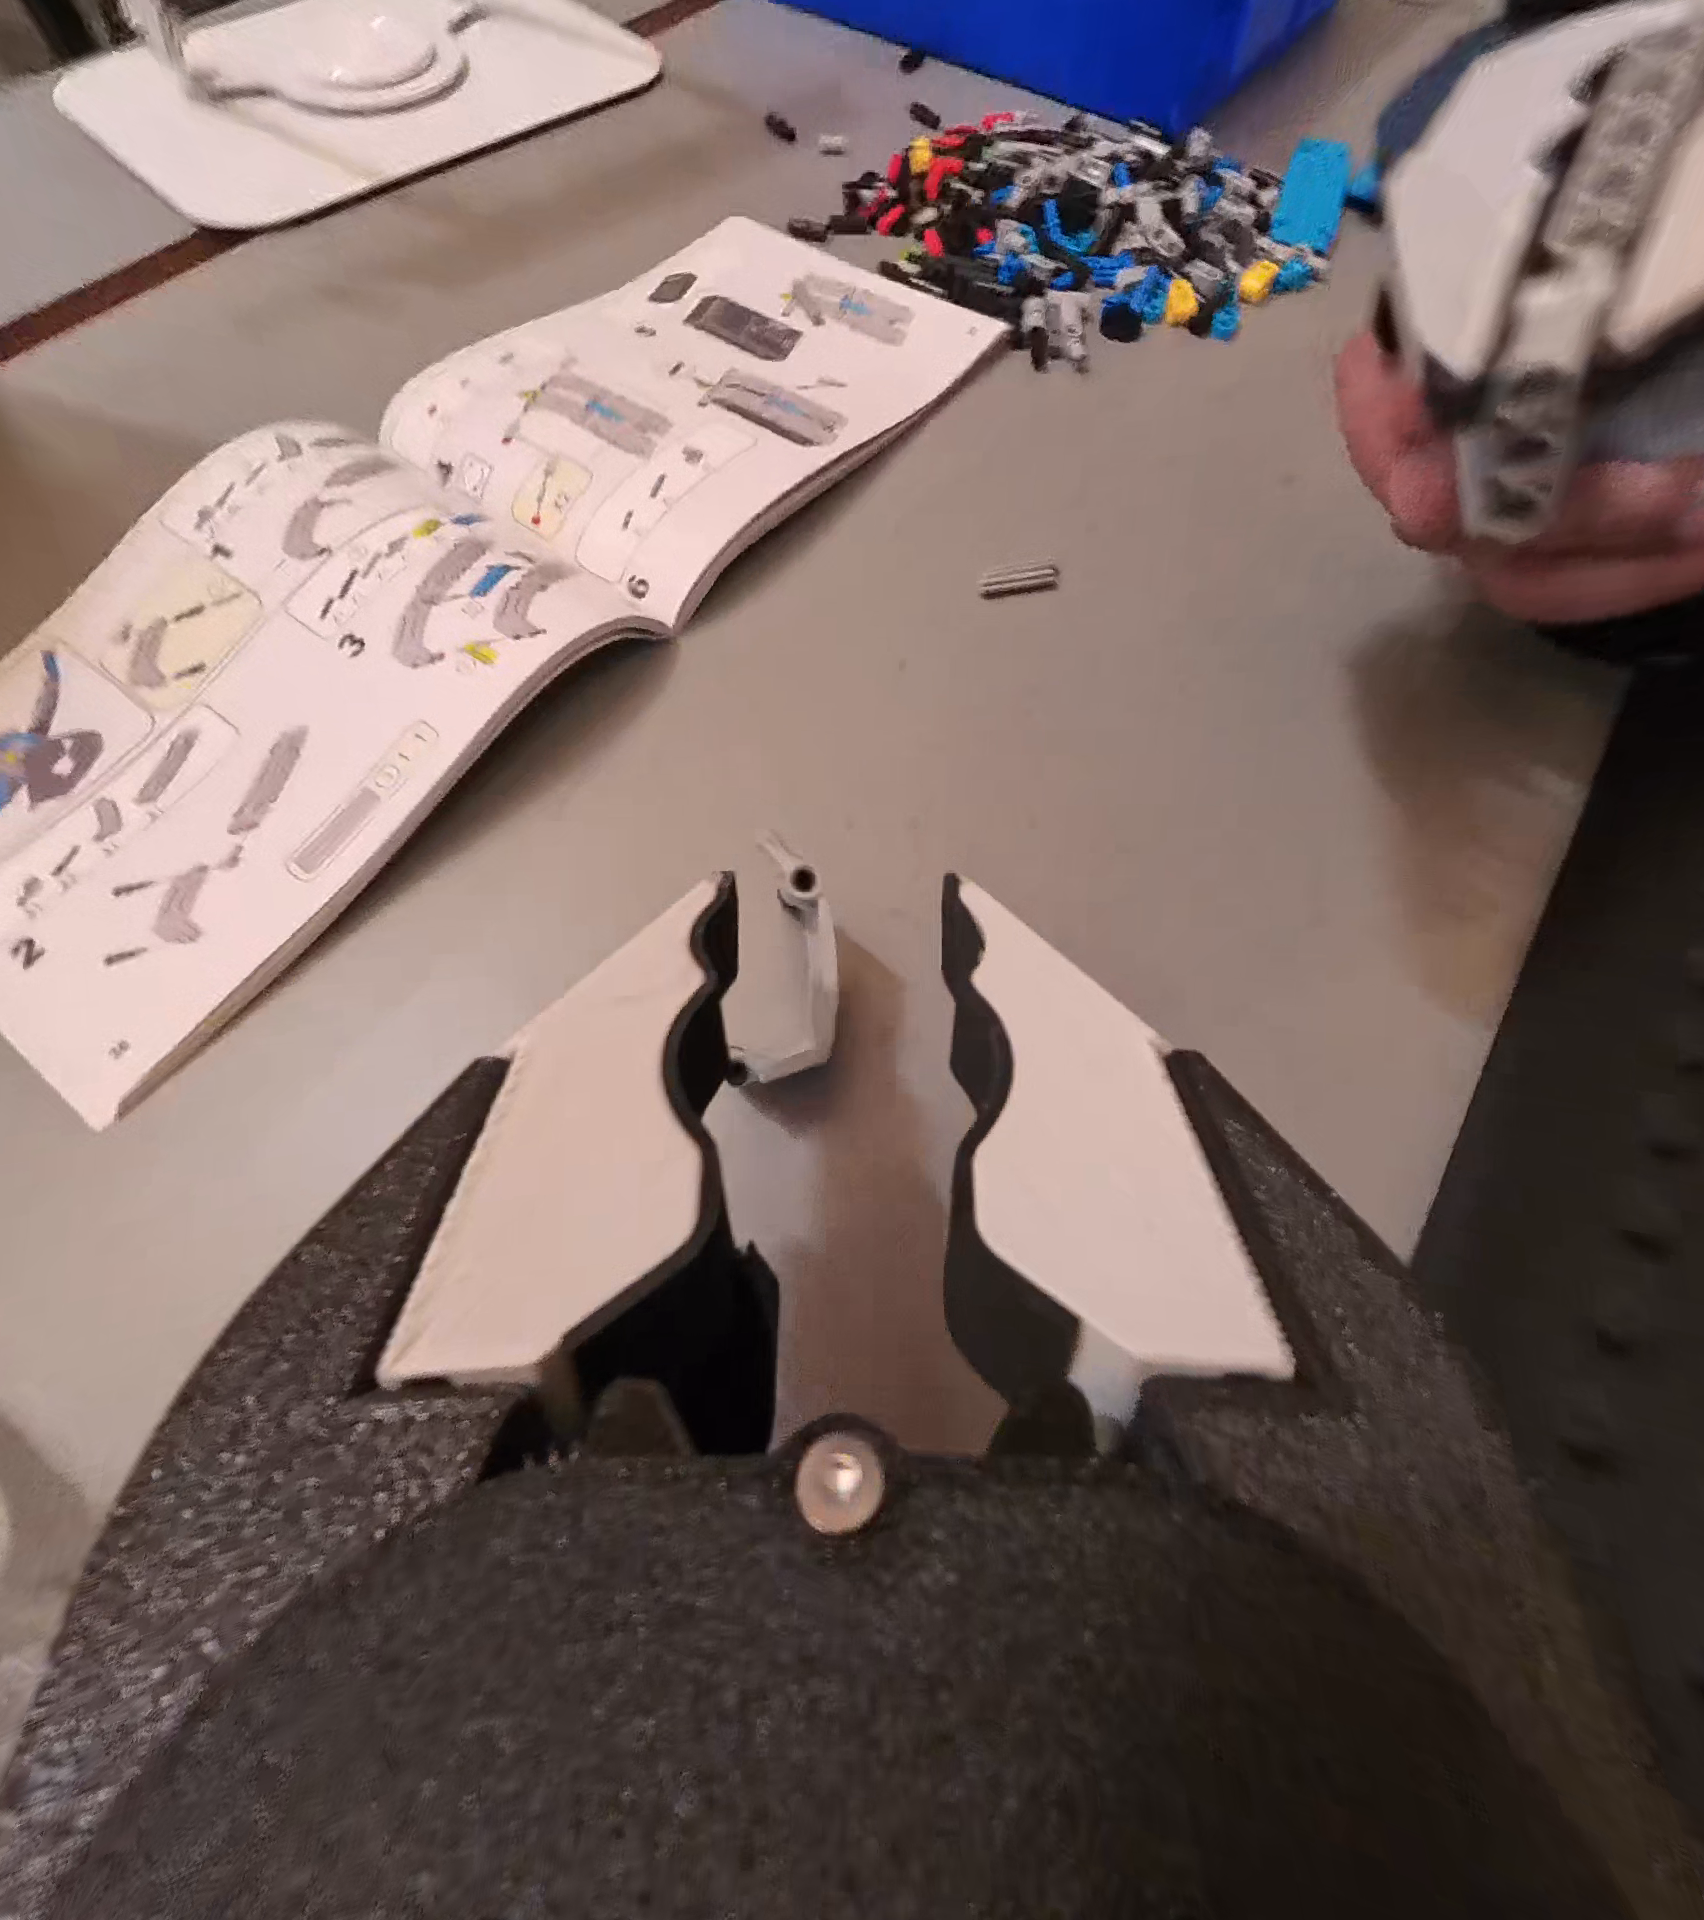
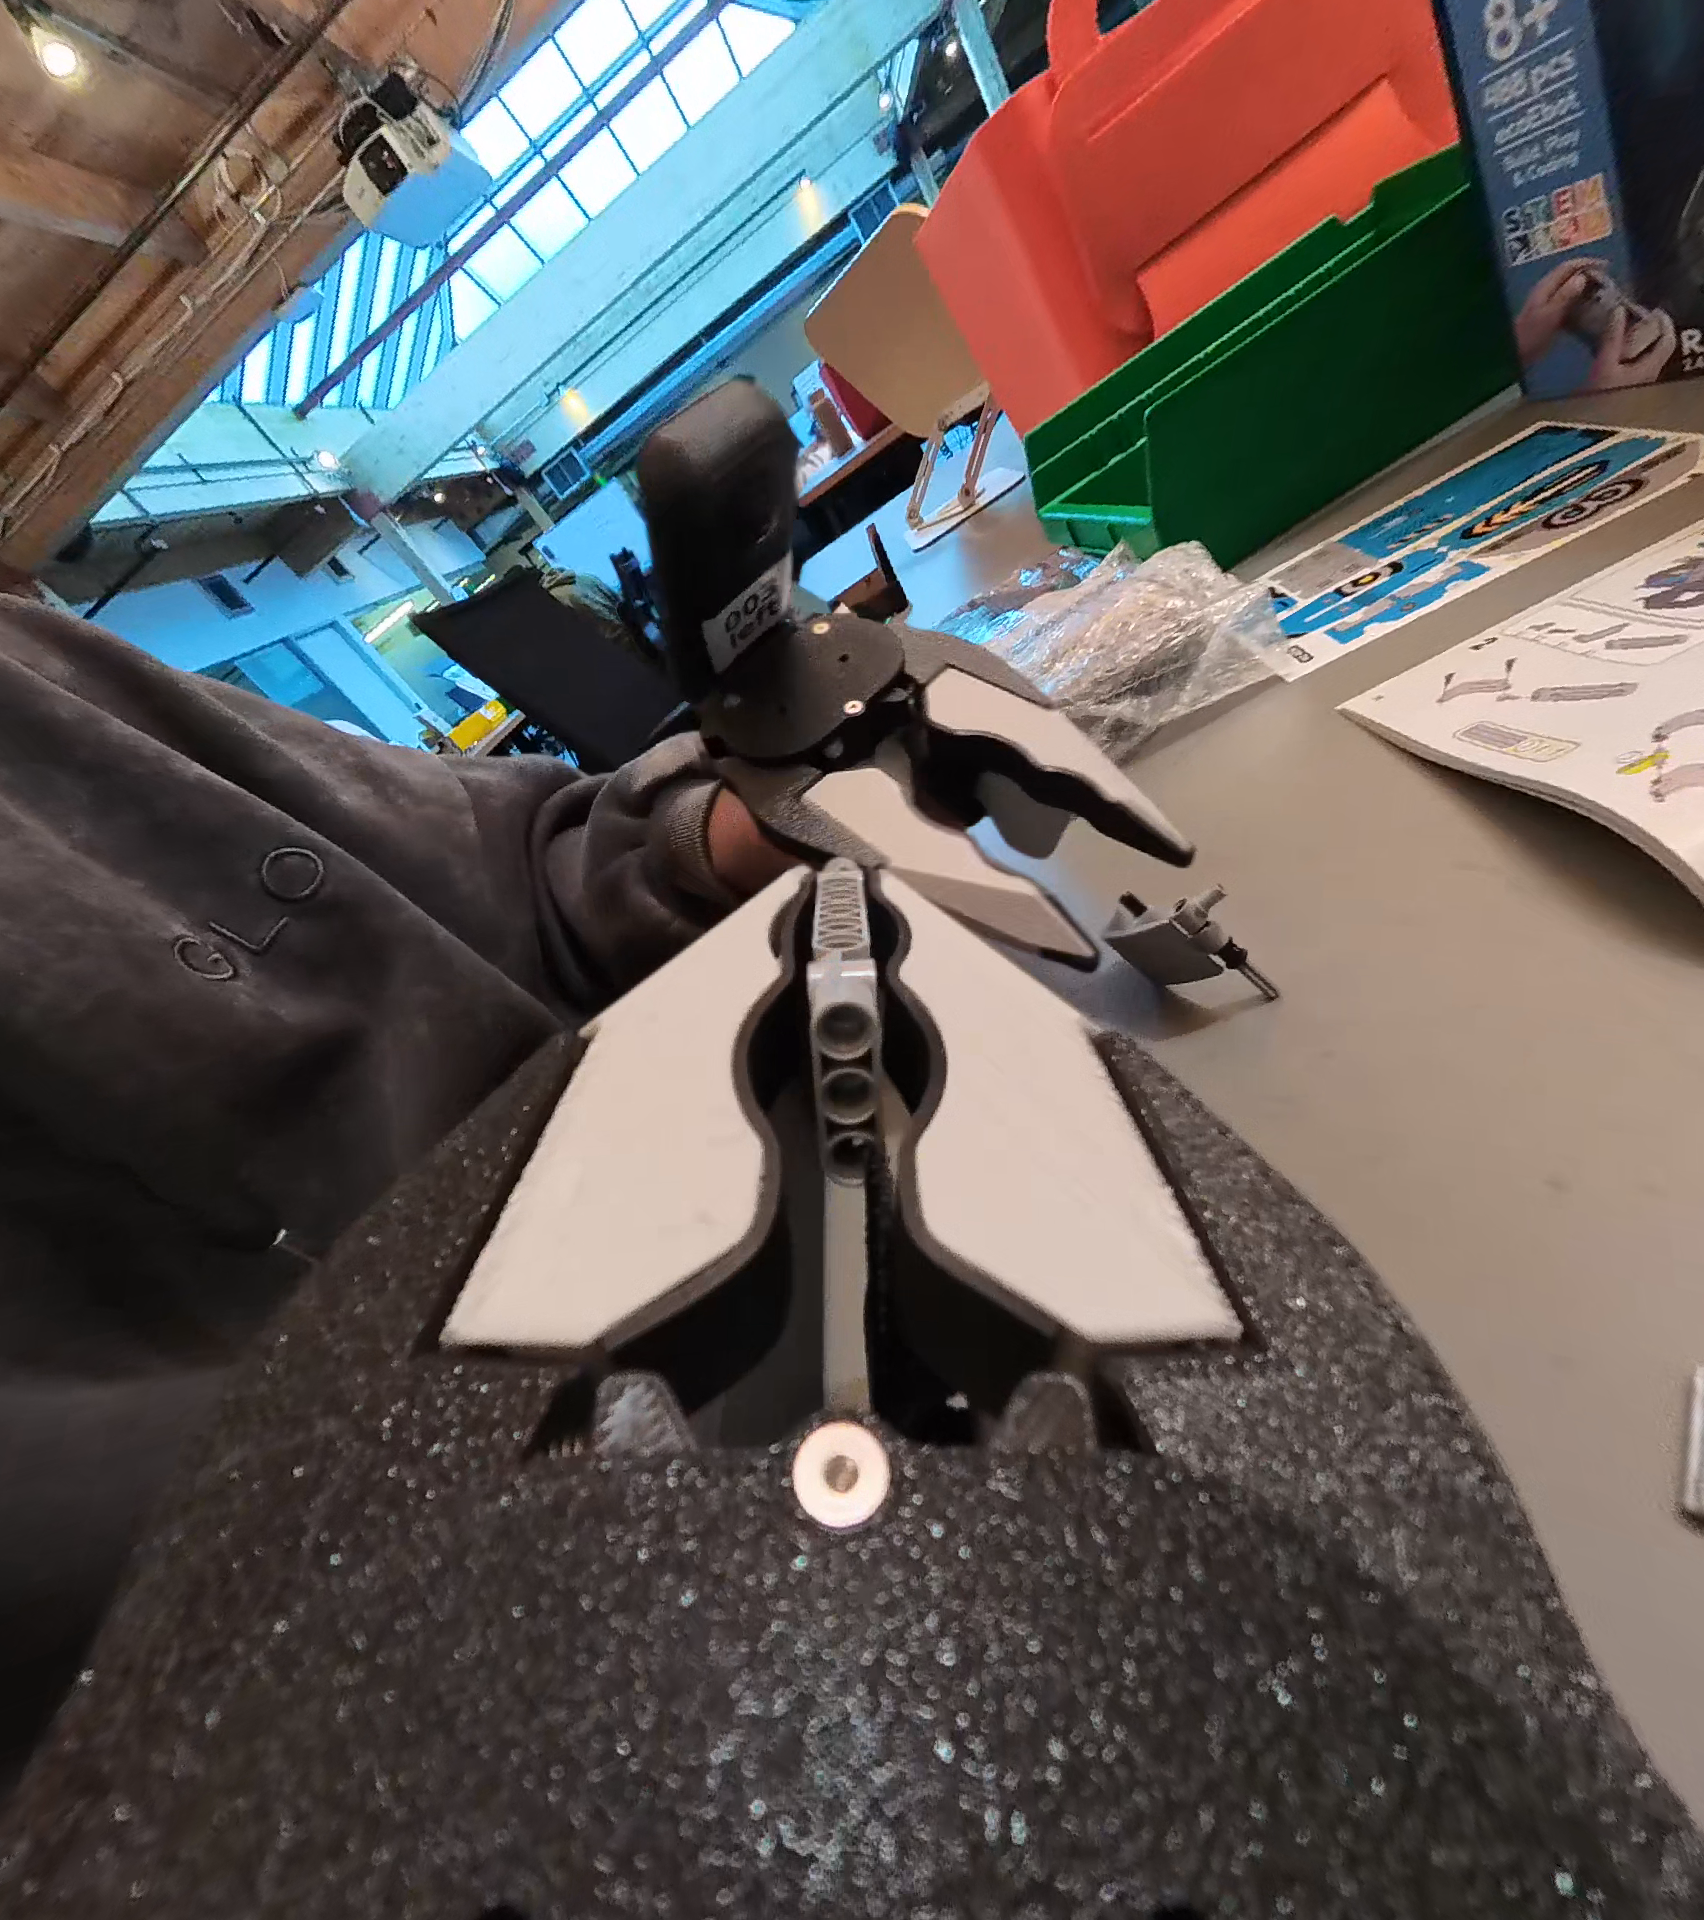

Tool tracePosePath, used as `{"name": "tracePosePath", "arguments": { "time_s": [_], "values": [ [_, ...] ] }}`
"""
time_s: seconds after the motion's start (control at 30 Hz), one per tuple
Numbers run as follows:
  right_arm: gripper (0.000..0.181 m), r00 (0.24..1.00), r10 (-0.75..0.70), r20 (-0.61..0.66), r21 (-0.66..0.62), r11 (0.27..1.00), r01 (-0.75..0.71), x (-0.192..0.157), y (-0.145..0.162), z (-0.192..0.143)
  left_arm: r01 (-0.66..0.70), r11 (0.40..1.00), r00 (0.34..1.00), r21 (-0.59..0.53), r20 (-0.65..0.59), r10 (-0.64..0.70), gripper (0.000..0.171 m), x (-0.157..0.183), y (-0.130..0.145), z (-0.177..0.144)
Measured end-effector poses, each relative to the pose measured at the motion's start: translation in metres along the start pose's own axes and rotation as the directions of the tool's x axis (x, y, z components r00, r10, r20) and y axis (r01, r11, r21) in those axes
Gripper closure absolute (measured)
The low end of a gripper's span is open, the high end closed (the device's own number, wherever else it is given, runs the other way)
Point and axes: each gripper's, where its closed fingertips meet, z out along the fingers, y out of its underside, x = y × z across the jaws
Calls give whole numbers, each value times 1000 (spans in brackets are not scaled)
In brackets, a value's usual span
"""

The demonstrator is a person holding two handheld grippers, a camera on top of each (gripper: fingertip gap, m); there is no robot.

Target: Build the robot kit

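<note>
Left gripper (image 1: pixel 835 883) low over the grey table (image 1: pixel 1191 779), tilted down, fingers spread wide and gripping nothing; between them, lower centre of the left wrist view, a curved grey panel piece (image 1: pixel 791 997) lying on the table close beside the left finger, contact hard to judge. Right gripper (image 2: pixel 843 883) held up off the table at a slant, fingers nearly together and clamped on a long grey holed beam (image 2: pixel 843 1049) (studless, a row of round holes along it); same beam seen blurred at upper right of the left wrist view, a bare hand (image 1: pixel 1513 520) under it. Far end of the beam hidden behind the fingers; dark sleeve (image 2: pixel 152 883) filling the left of the right wrist view. Open instruction booklet (image 1: pixel 391 644) at left, matte white pages; heap of small plastic bricks (image 1: pixel 1087 239) in blue, black, grey, red and yellow at top; short ribbed grey axle (image 1: pixel 1019 579) alone at mid right; crinkled clear plastic bags (image 2: pixel 1118 623), perhaps empty.
</note>
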Motion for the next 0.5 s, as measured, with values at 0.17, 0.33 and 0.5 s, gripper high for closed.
{"name": "tracePosePath", "arguments": {
  "time_s": [0.17,0.33,0.5],
  "values": [
    [175,1000,10,24,9,1000,-10,-5,-2,0,60,998,997,4,51,-60,141,-10,-3,7],
    [175,999,40,34,30,999,-41,-4,-5,-2,48,998,998,-30,50,-46,148,-6,3,14],
    [175,999,42,26,31,999,-43,-2,-6,-1,48,998,999,-48,23,-47,165,-7,6,18]
  ]
}}
